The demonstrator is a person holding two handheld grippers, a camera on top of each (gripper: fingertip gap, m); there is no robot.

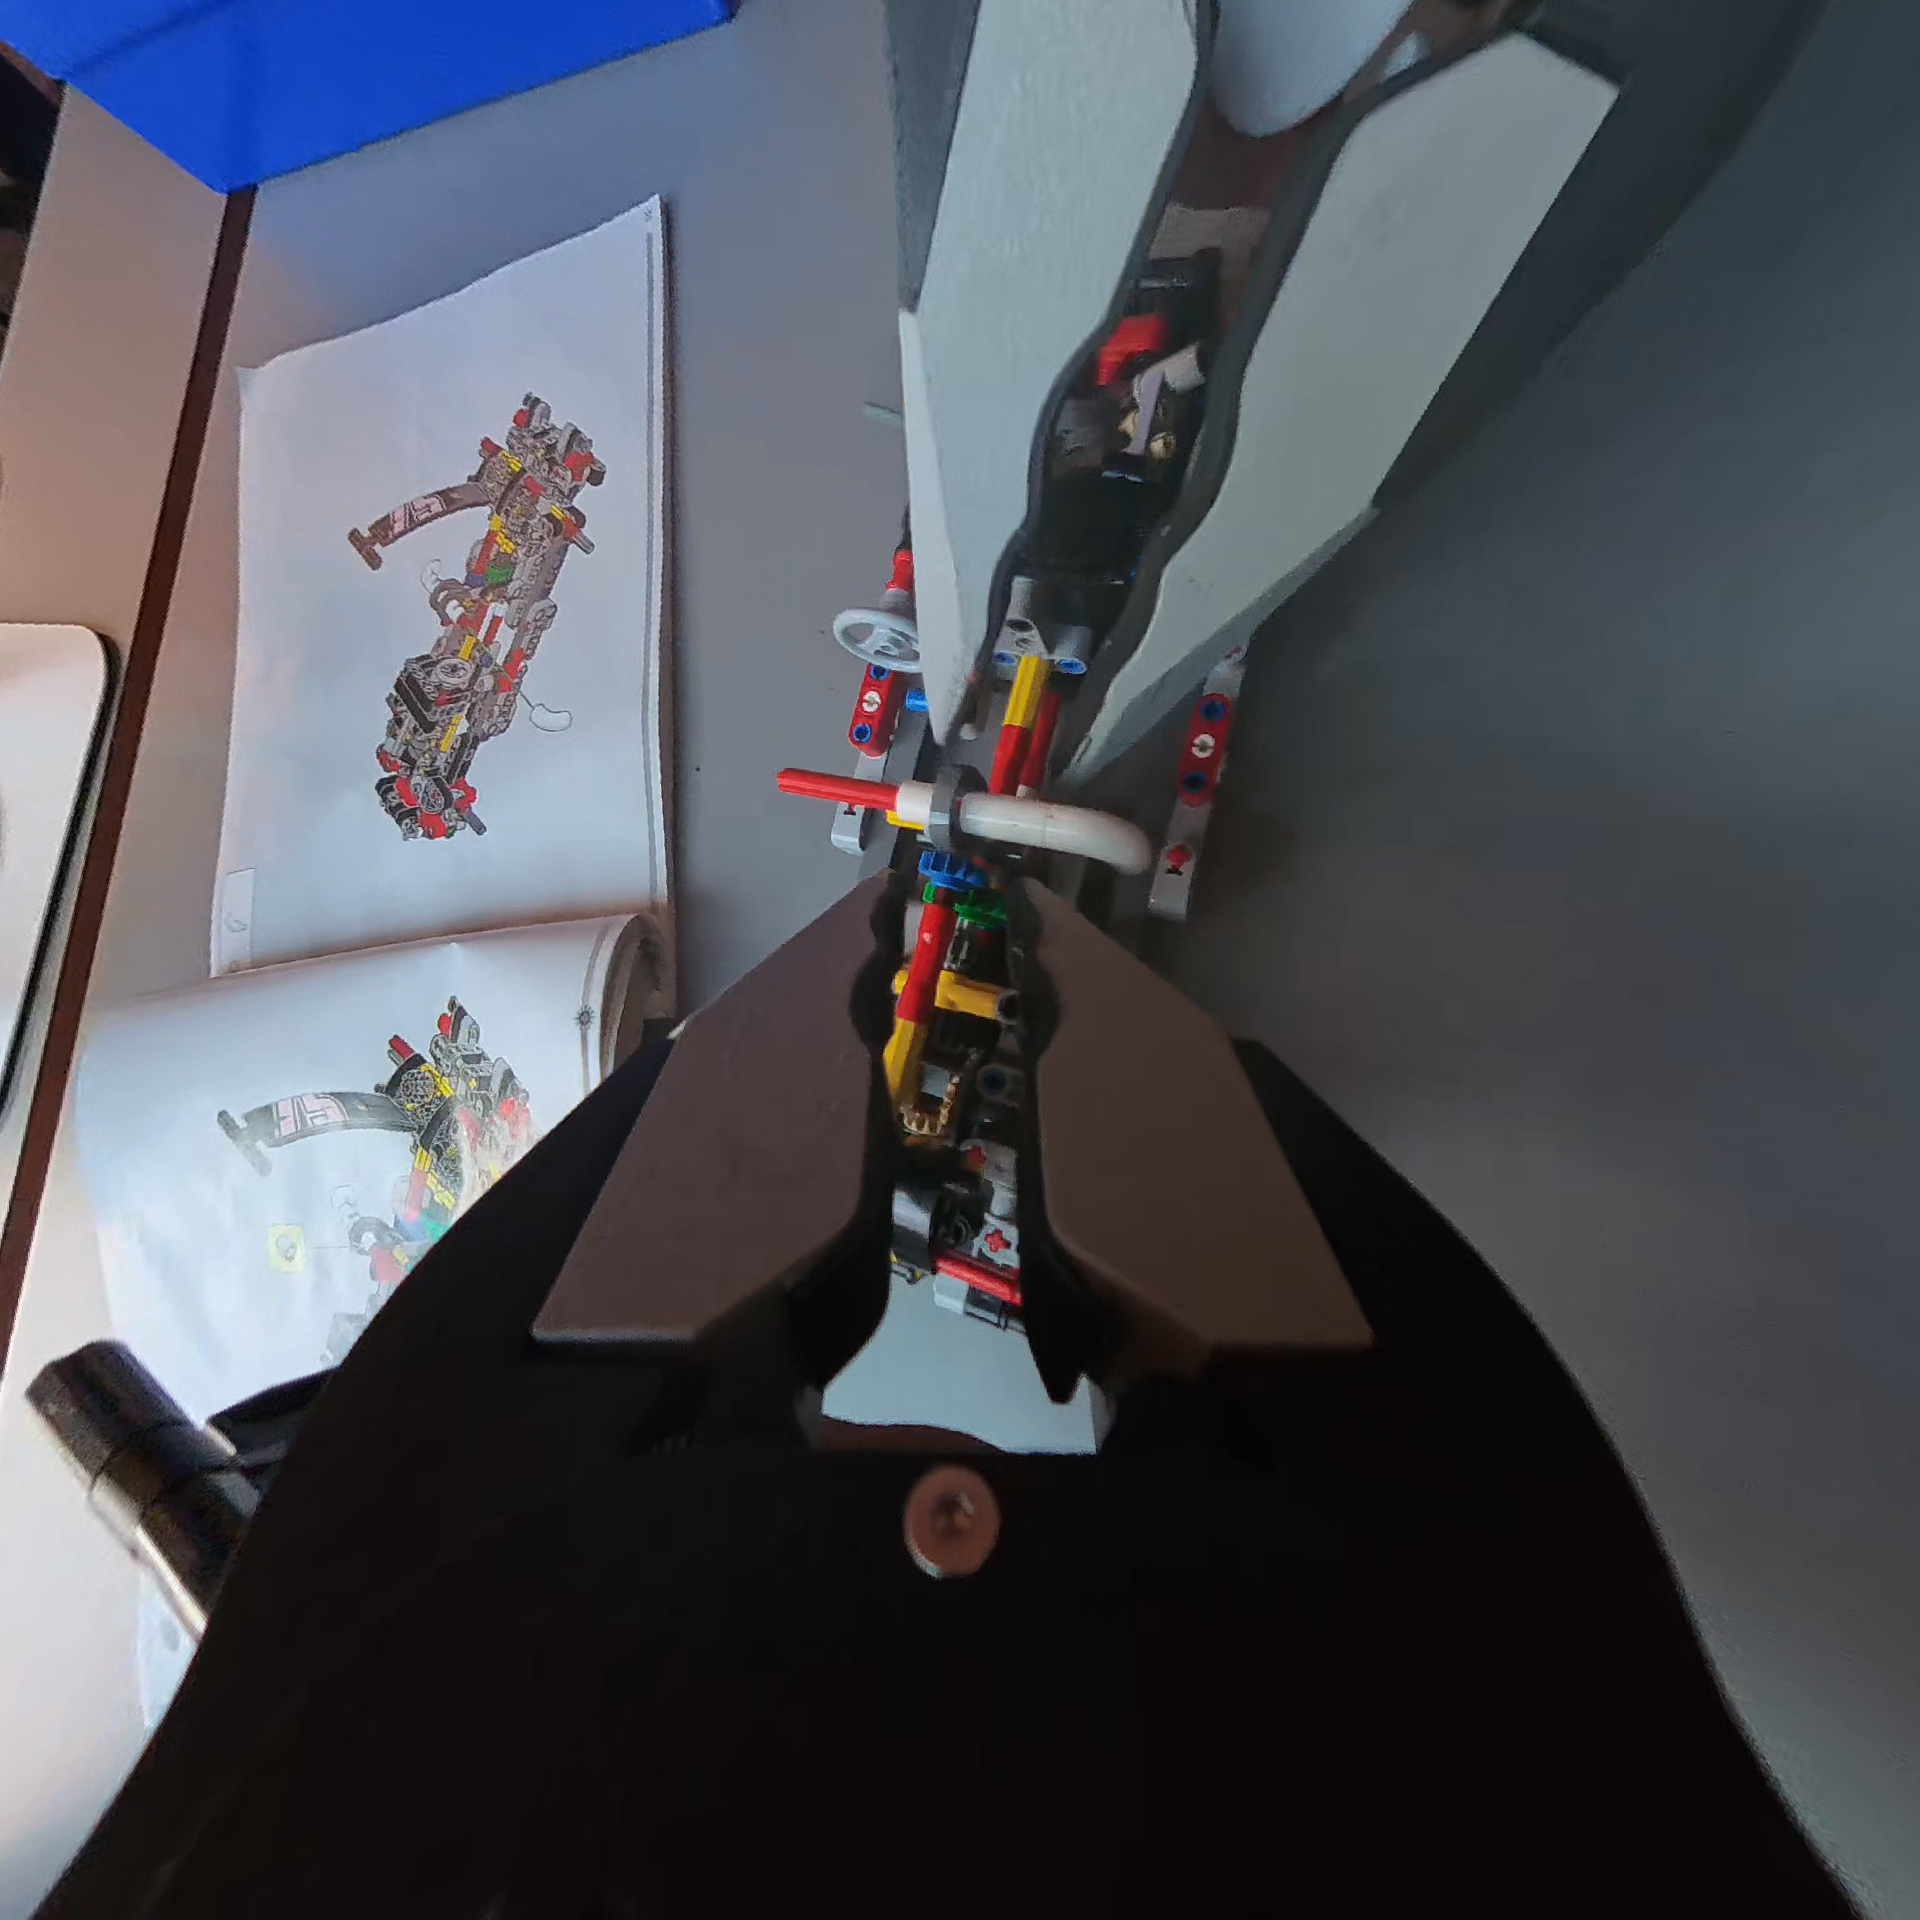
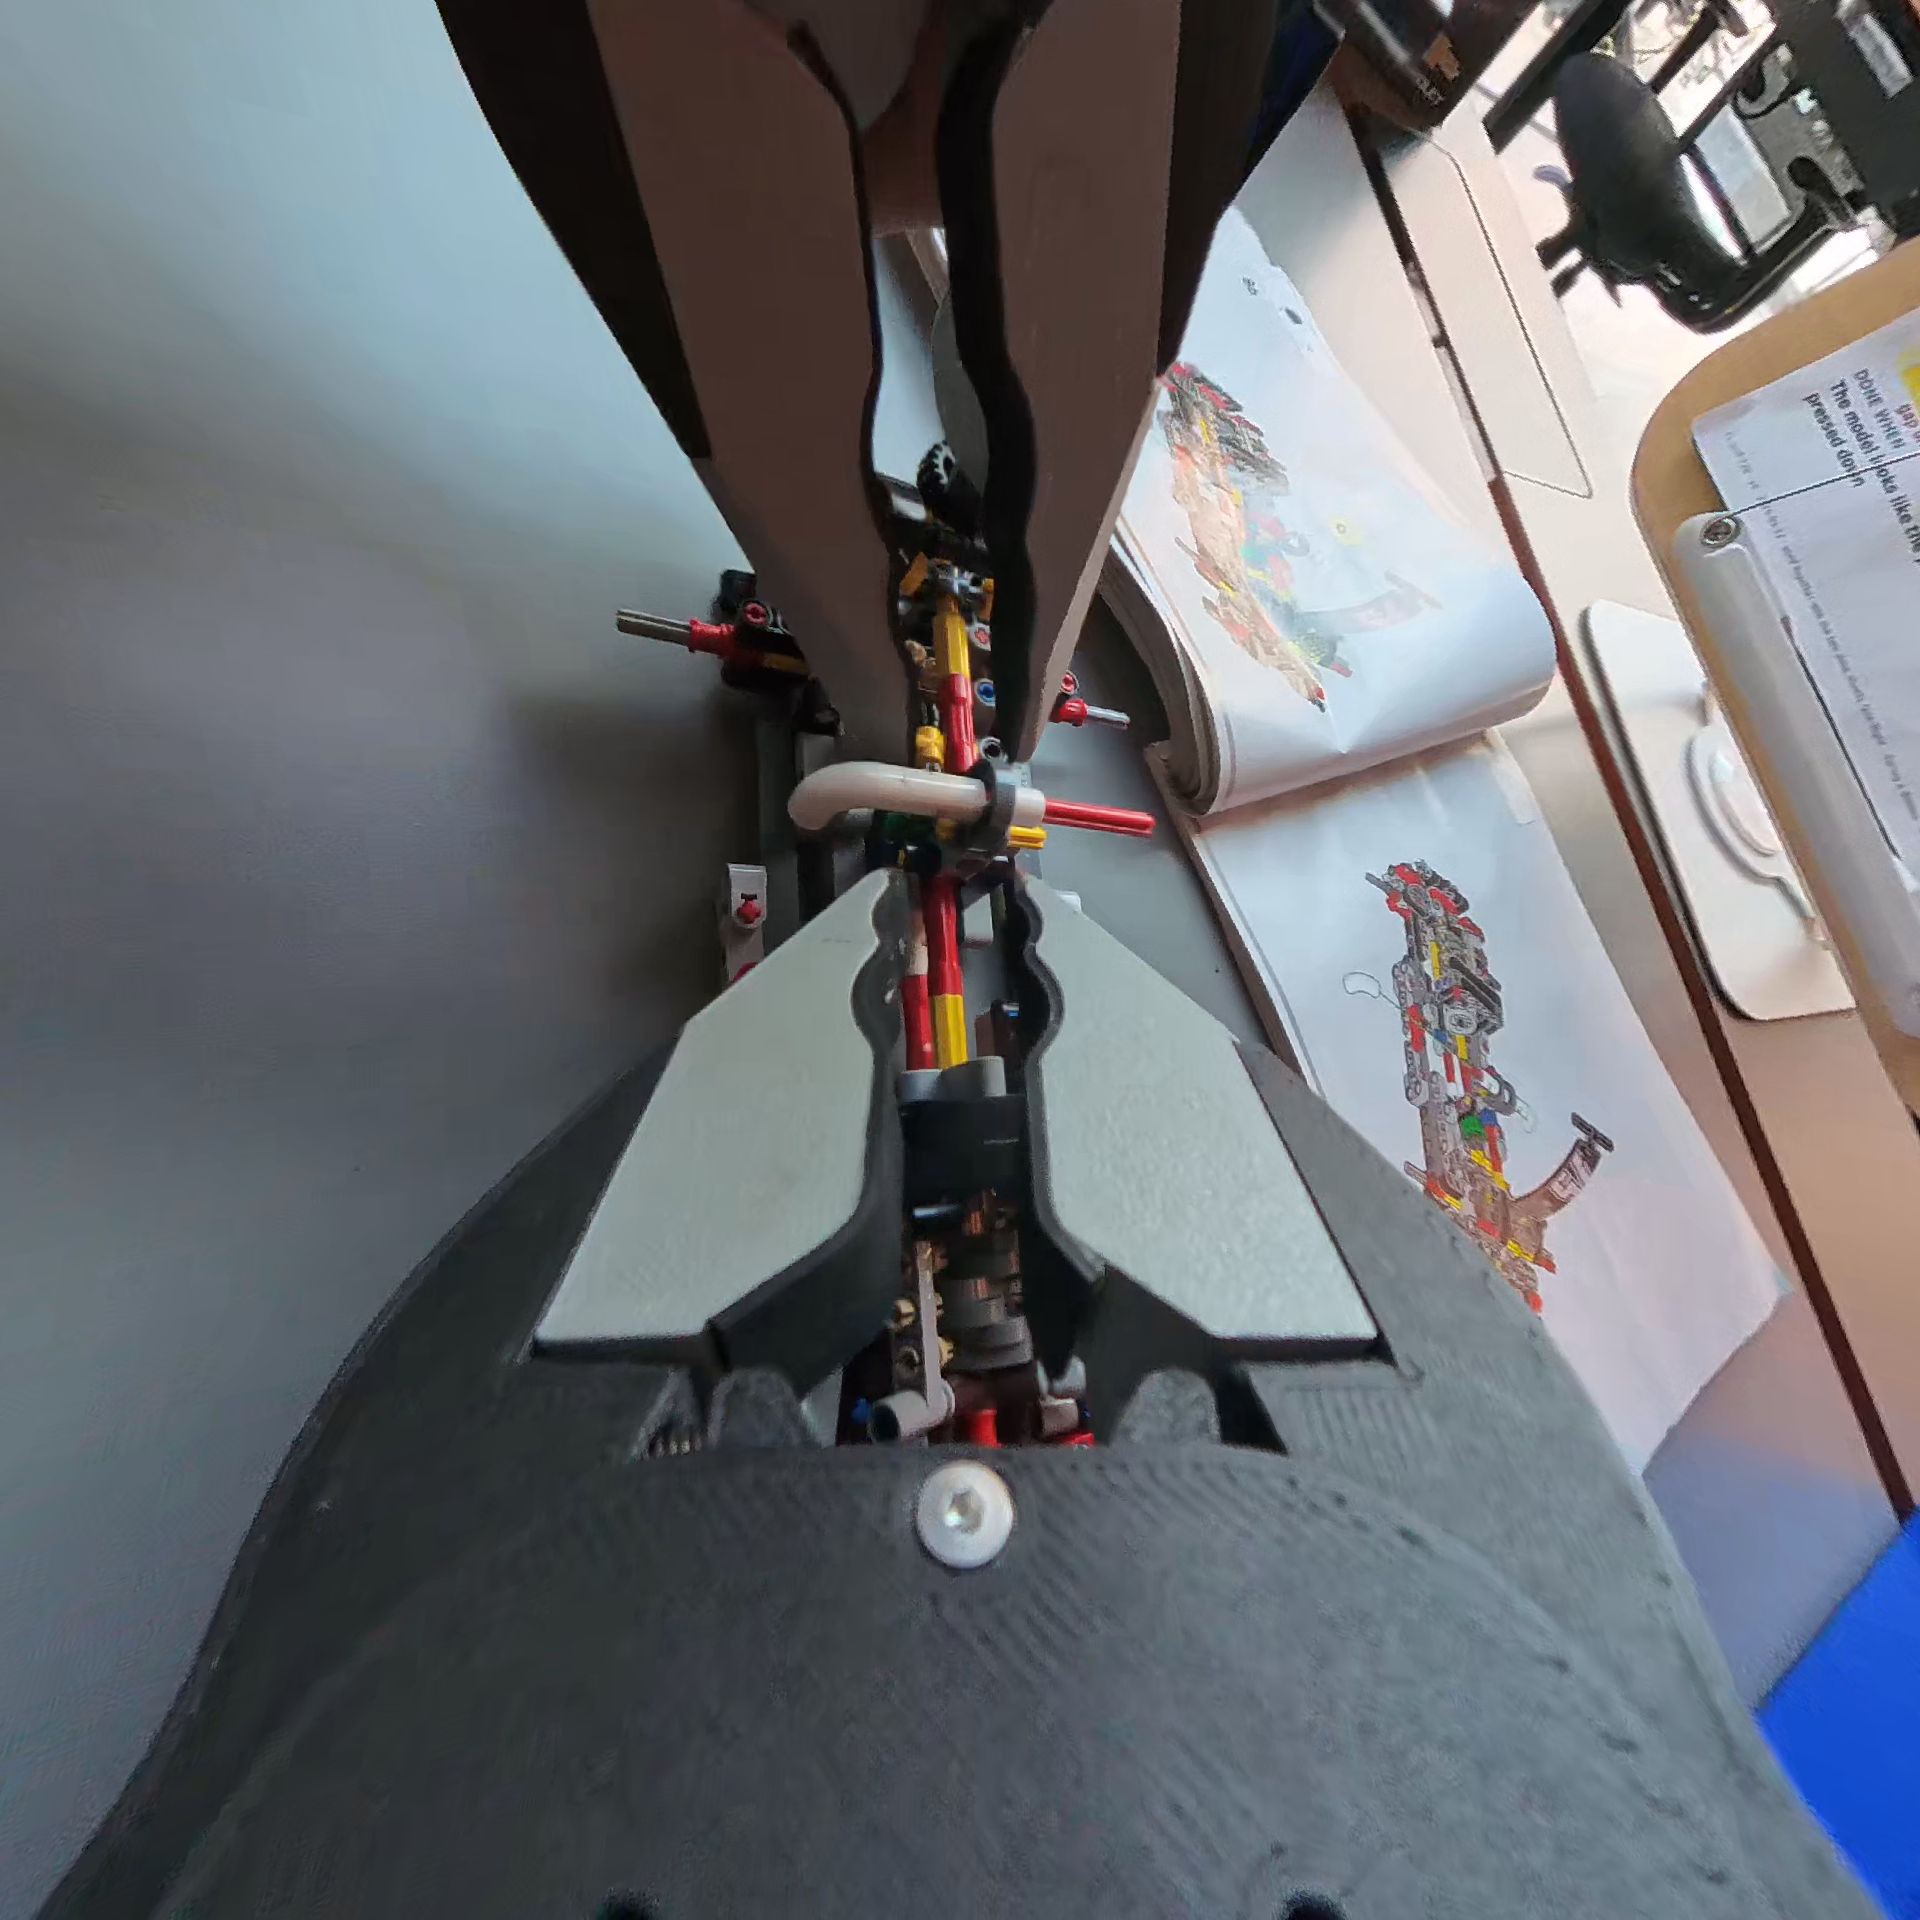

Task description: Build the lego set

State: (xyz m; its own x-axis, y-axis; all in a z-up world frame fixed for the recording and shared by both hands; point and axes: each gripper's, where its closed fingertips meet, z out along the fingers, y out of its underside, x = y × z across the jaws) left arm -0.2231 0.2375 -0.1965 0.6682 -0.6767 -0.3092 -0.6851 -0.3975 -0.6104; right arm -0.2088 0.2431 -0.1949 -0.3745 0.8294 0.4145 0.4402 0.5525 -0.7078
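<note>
Brick-built model (image 1: 961, 997), long and narrow, lies on the grey table (image 1: 1558, 935) clamped end to end between the narrowed left gripper (image 1: 951, 904) and right gripper (image 2: 951, 894), apparently steadying it; open instruction booklet (image 1: 447, 582) beside them.

Open picture booklet (image 1: 447, 582) at 9 o'clock in the left wrist view, flat on a grey table (image 1: 1558, 831), with colour drawings on both pages. Blue box (image 1: 312, 83) at 11 o'clock, just past the booklet. In the right wrist view, black office chair (image 2: 1631, 156) at 1 o'clock, printed white sheet (image 2: 1818, 457) on a tan board (image 2: 1662, 468) at 2 o'clock.
</note>
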